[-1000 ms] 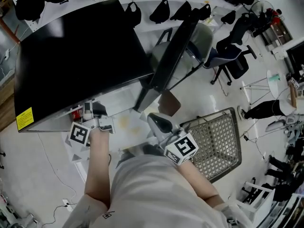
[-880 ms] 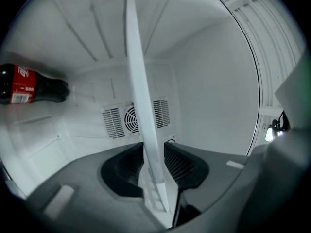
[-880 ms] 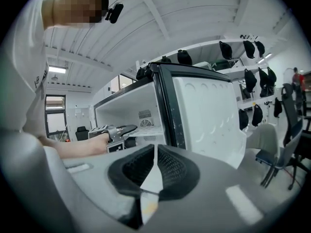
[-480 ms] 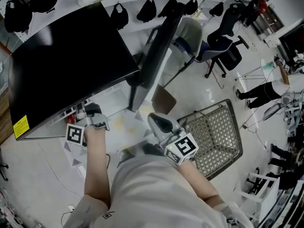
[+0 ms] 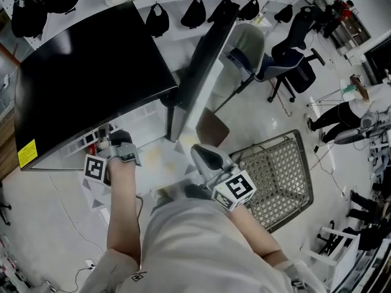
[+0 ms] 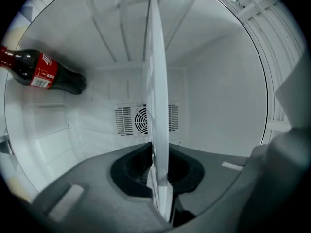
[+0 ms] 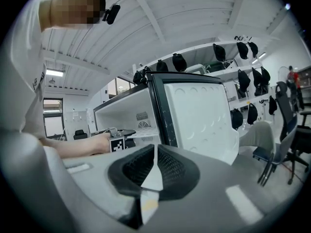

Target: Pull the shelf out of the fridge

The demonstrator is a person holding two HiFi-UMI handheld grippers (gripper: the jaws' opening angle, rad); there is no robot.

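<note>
The left hand-held gripper [image 5: 120,146] reaches into the open fridge [image 5: 85,78], and its jaws, which have just been closing, are clamped on the front edge of the white shelf [image 6: 156,91] (seen edge-on in the left gripper view, with a cola bottle [image 6: 46,75] at 10 o'clock of it). The right hand-held gripper [image 5: 206,159], jaws together on nothing, hangs outside the fridge at about 4 o'clock of the left one in the head view, near the foot of the swung-open door [image 5: 204,66].
</note>
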